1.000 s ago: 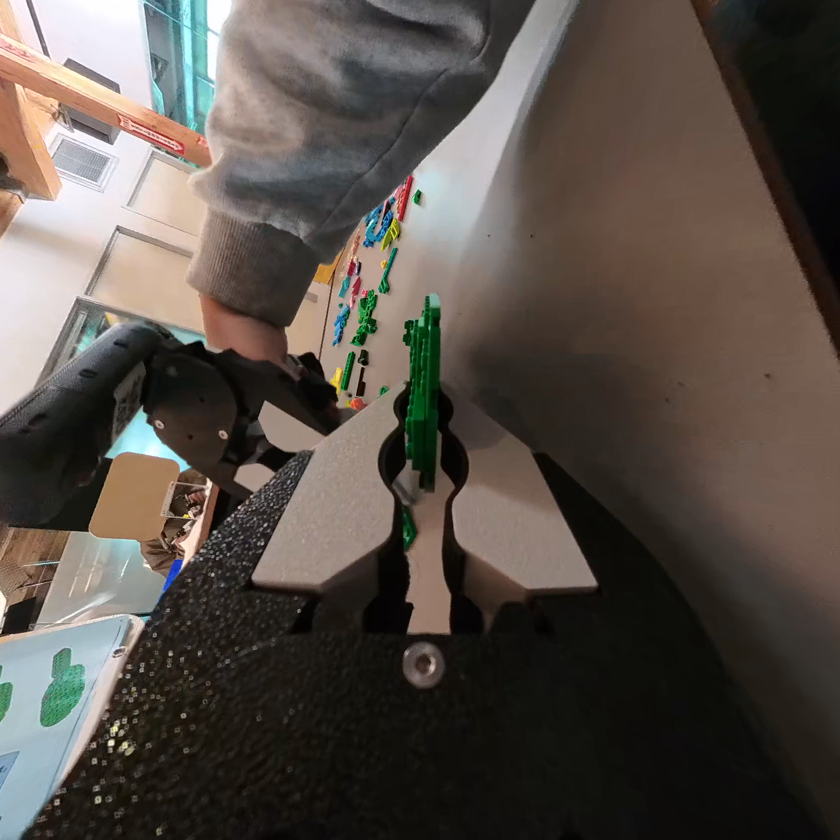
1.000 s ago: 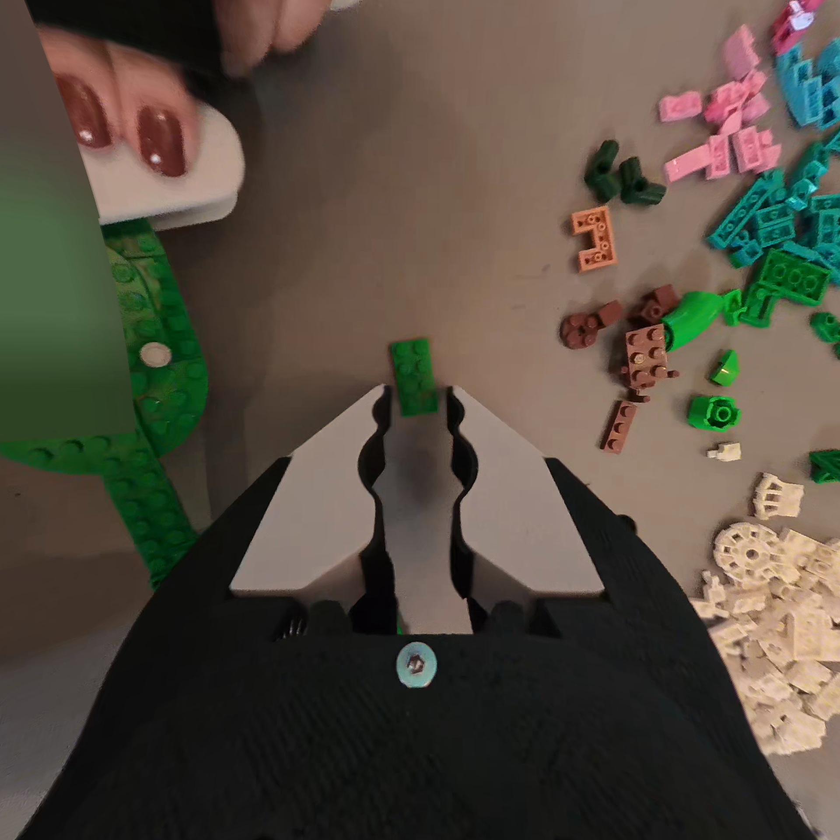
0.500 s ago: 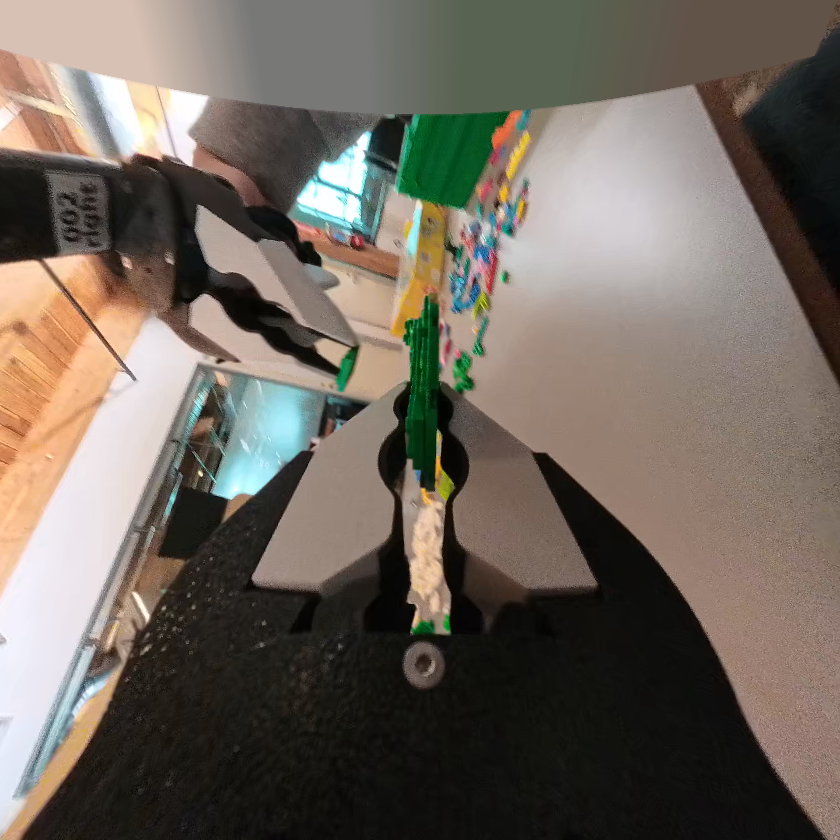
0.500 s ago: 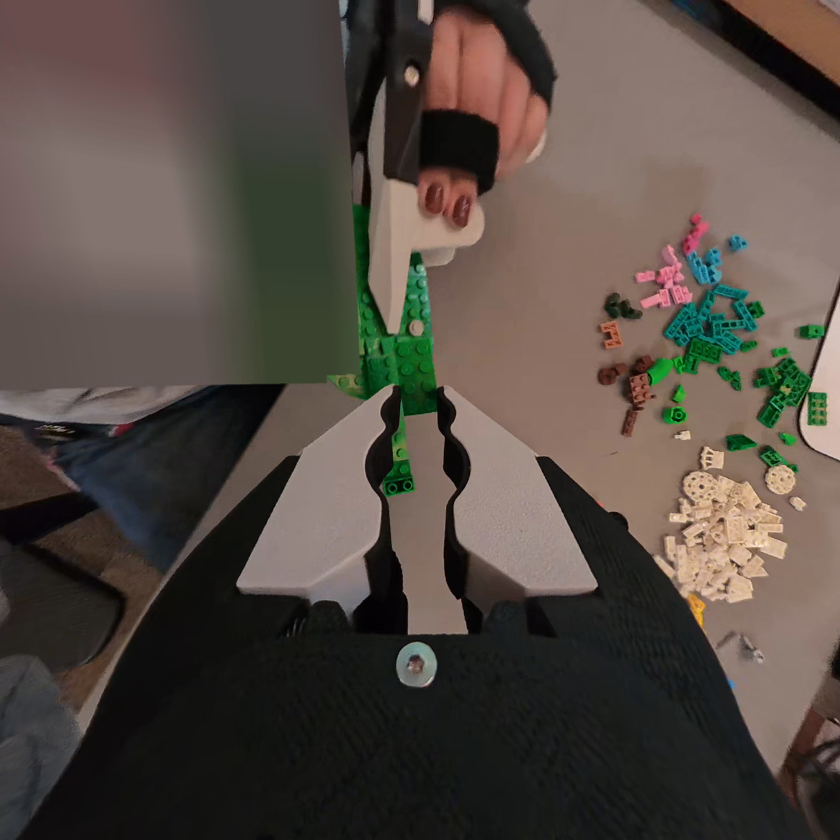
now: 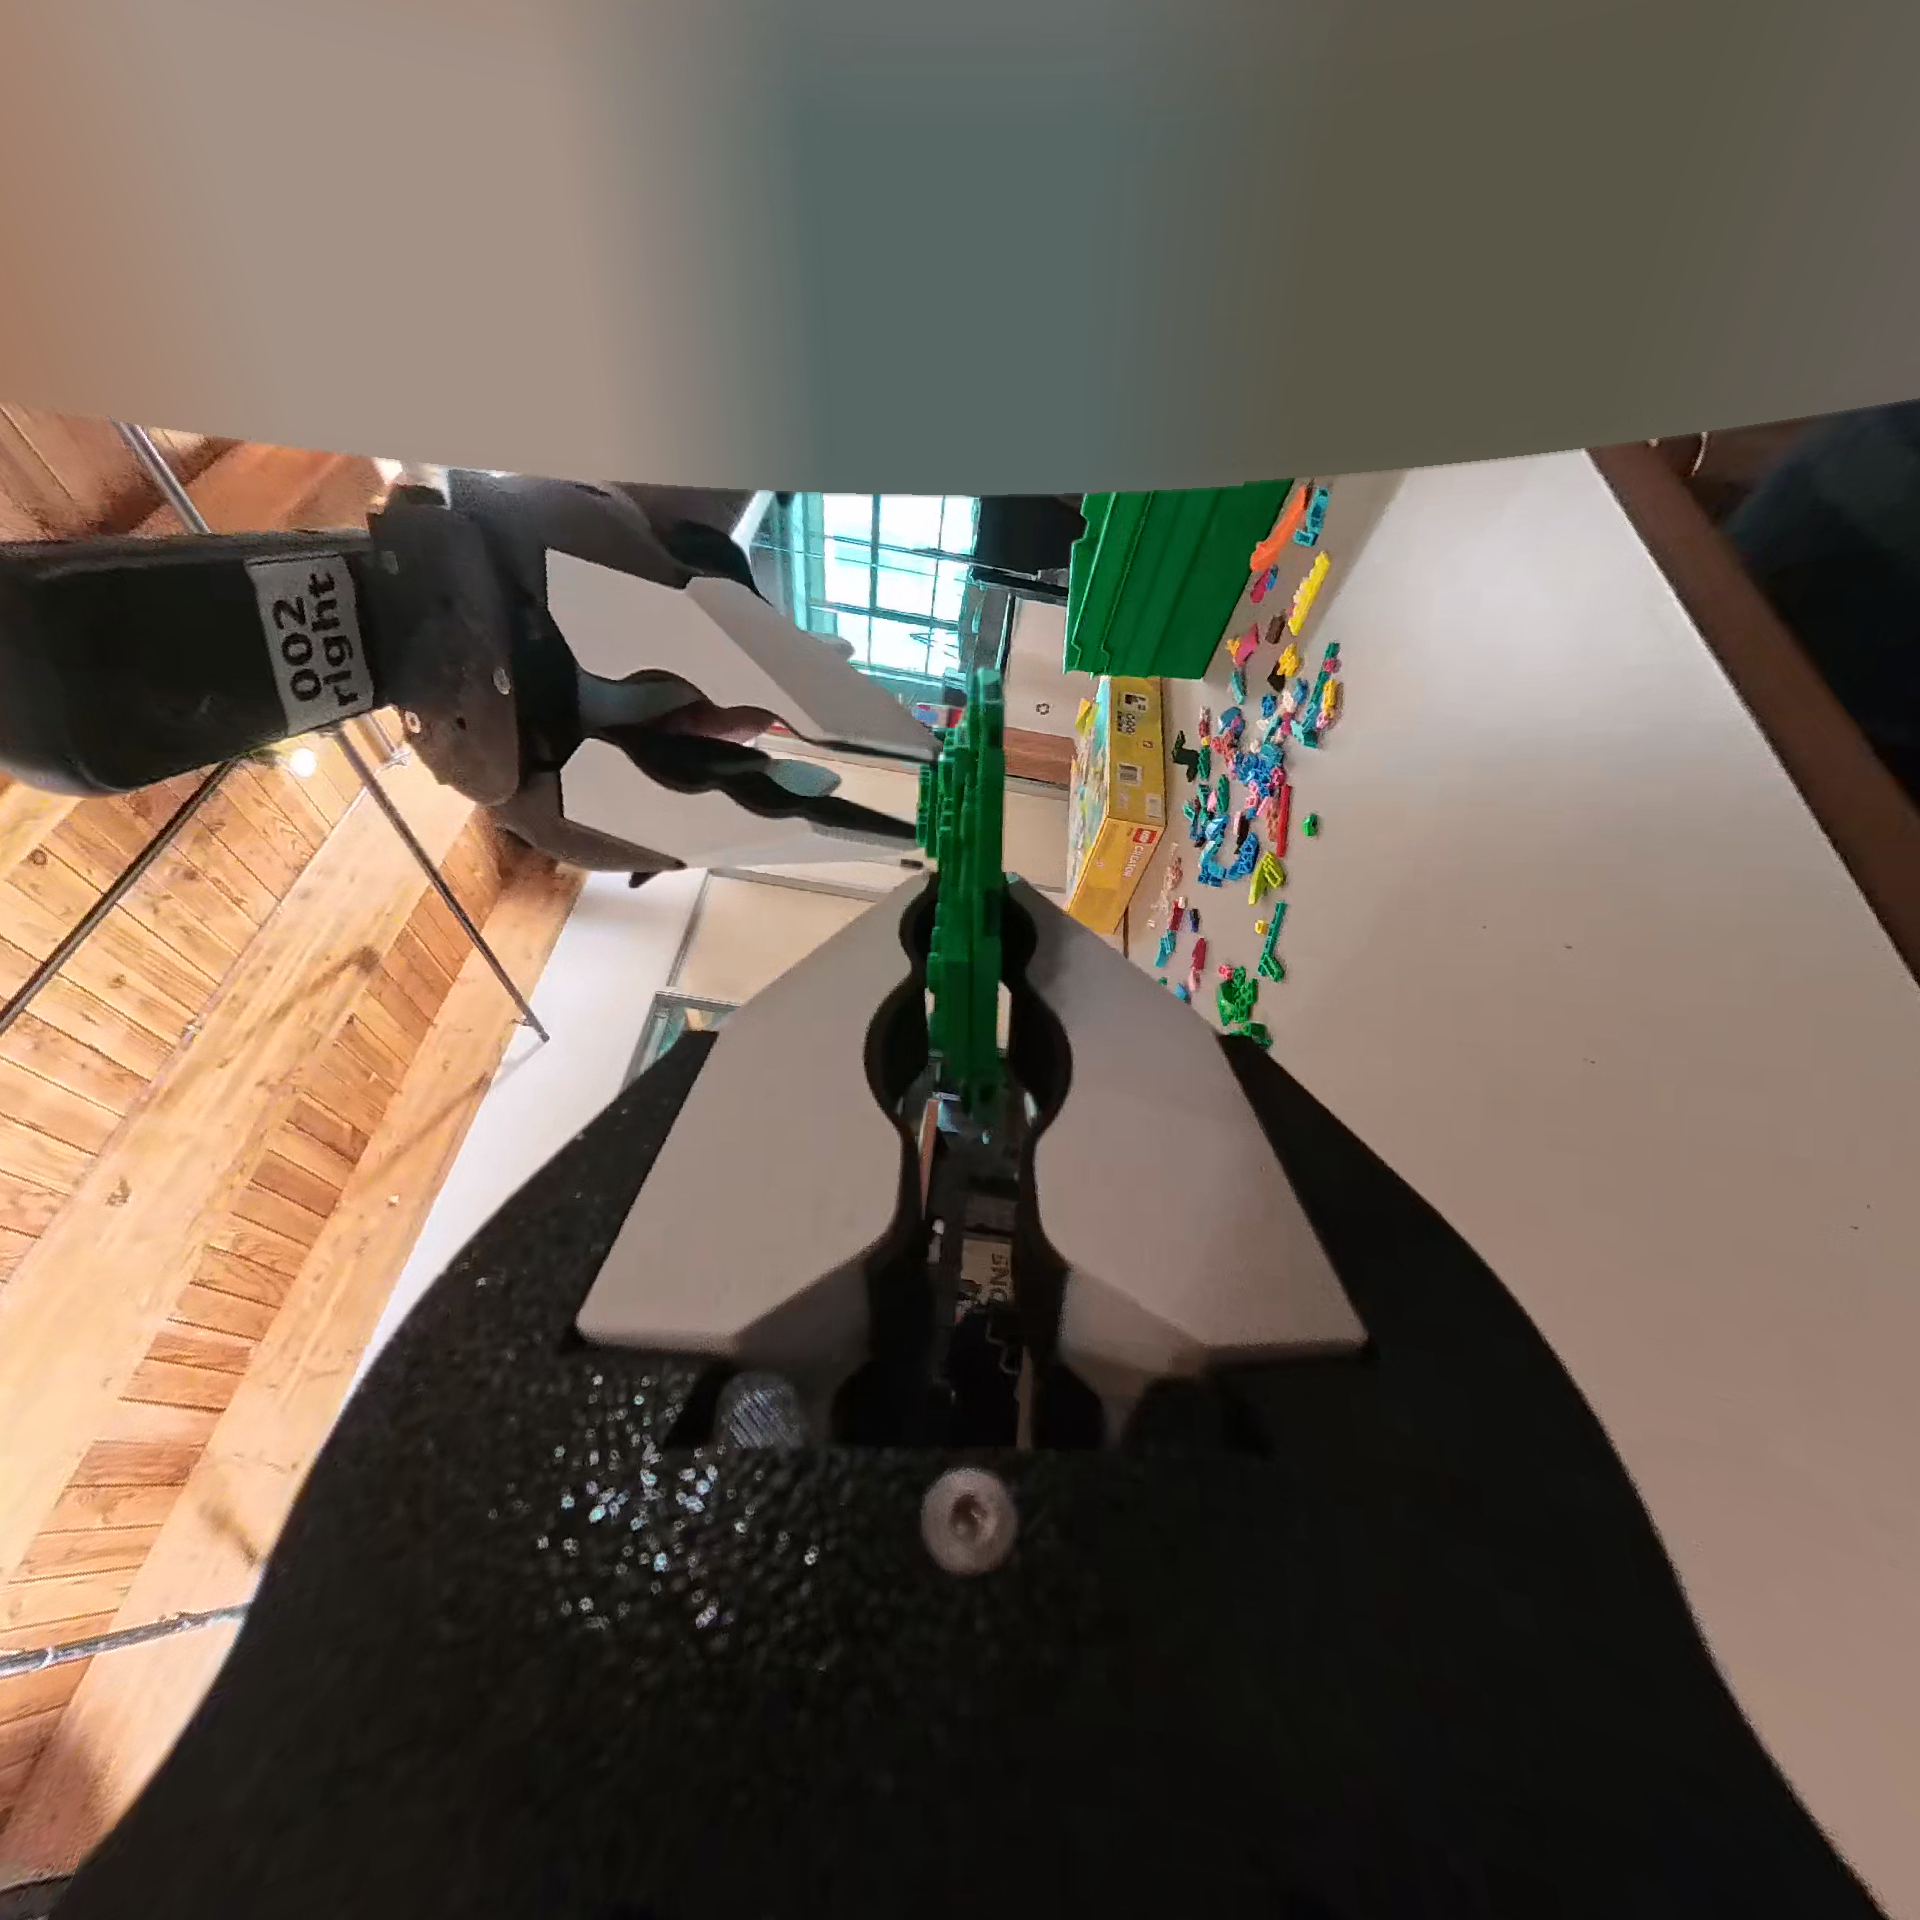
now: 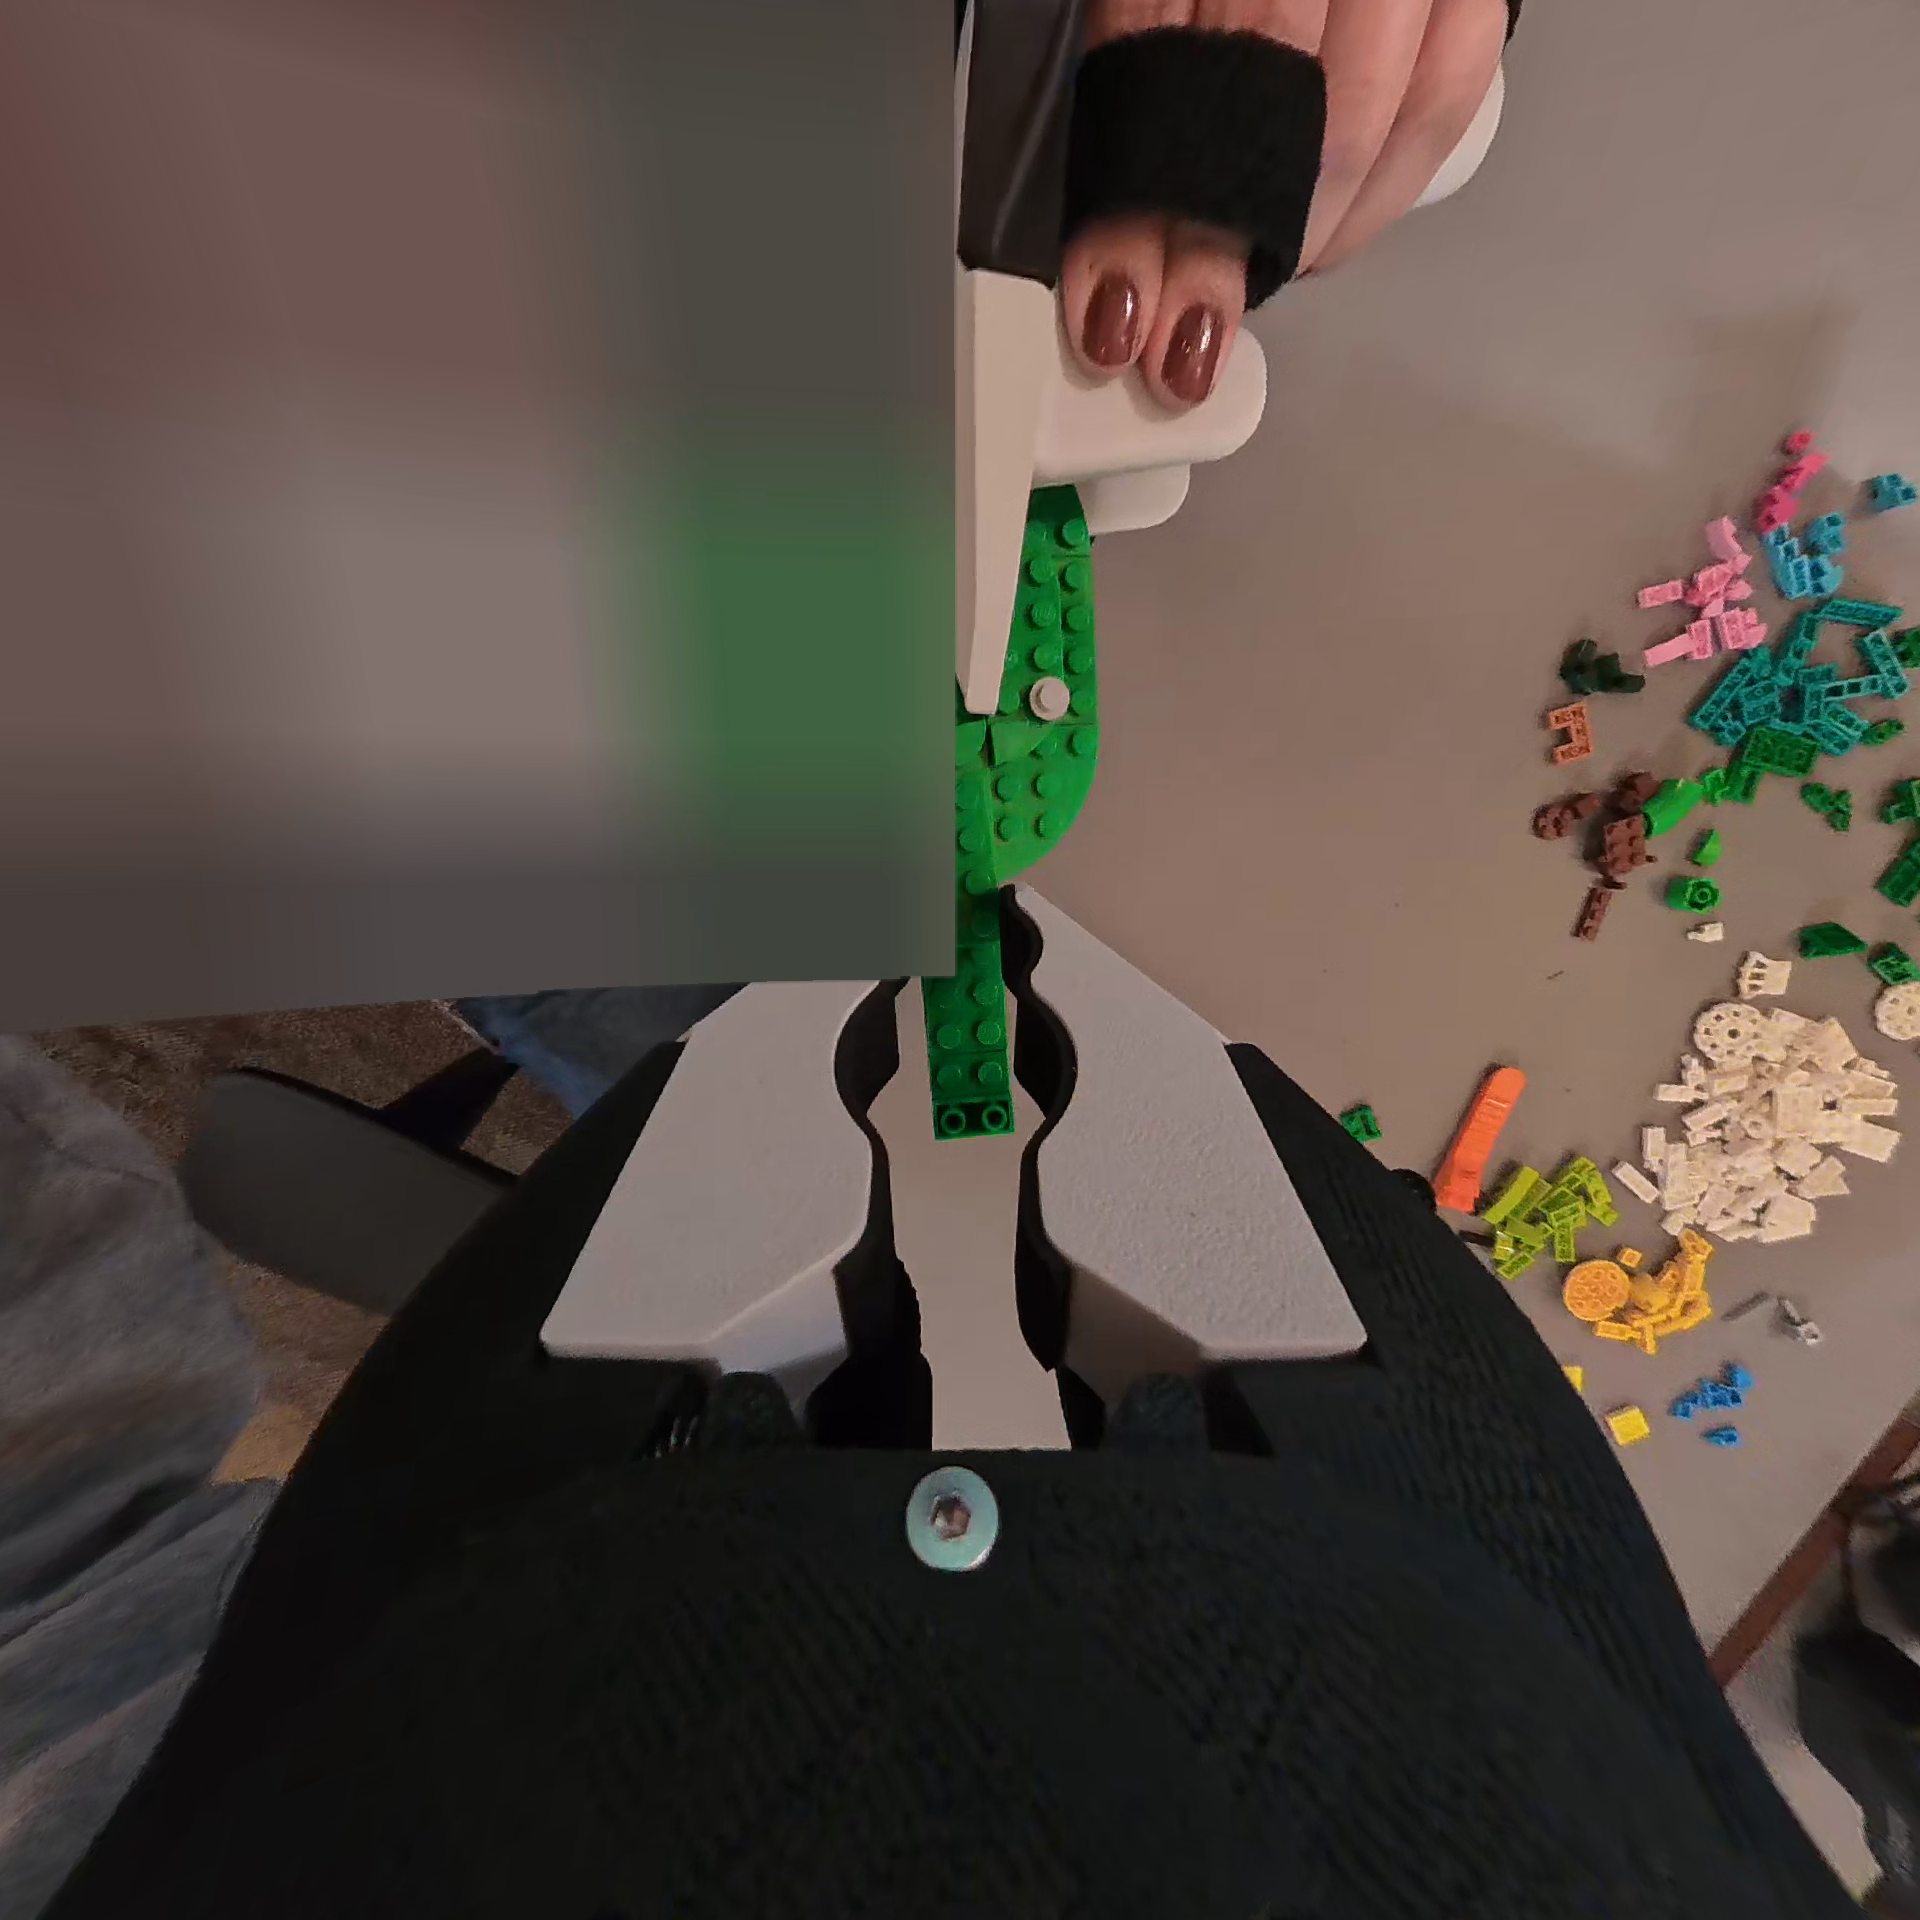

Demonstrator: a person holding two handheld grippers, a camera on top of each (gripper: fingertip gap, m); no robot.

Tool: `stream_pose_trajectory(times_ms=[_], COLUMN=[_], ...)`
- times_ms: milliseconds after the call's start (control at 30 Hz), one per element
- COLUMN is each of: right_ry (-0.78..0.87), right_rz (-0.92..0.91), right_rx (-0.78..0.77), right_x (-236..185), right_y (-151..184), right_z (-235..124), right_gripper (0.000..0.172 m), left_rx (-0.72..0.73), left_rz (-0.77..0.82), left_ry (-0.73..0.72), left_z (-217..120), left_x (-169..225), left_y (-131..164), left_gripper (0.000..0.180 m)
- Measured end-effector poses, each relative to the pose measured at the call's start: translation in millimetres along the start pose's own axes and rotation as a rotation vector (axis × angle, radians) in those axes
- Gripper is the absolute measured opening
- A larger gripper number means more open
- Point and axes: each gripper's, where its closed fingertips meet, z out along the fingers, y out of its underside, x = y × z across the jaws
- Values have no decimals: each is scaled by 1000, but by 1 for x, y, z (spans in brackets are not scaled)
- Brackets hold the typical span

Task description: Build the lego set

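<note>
The grey table [image 5: 1558, 1039] is carrying scattered loose bricks [image 6: 1756, 1122], well apart from both tools. The flat green brick assembly [image 5: 971, 935] is hanging edge-on above it, the left gripper [image 5: 966, 904] clamping it so one studded face is turning toward the right gripper [image 5: 925, 795]. That one is pinching what looks like a small green plate [image 5: 928, 800] against that face. Half a second ago its tips were standing apart from the assembly
</note>
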Motion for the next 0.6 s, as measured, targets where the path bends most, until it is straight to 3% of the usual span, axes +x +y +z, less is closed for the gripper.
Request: stream_pose_trajectory(times_ms=[400,600], right_ry=[15,40], right_rz=[4,9], right_rx=[-40,-7], right_x=[3,3], right_y=[-7,-8], right_z=[-2,-6], right_gripper=[15,34], left_rx=[-14,-16], left_rz=[24,19], left_ry=[-17,-17], left_z=[-4,-4], left_x=[-6,-6], left_y=[1,3], left_gripper=[5,5])
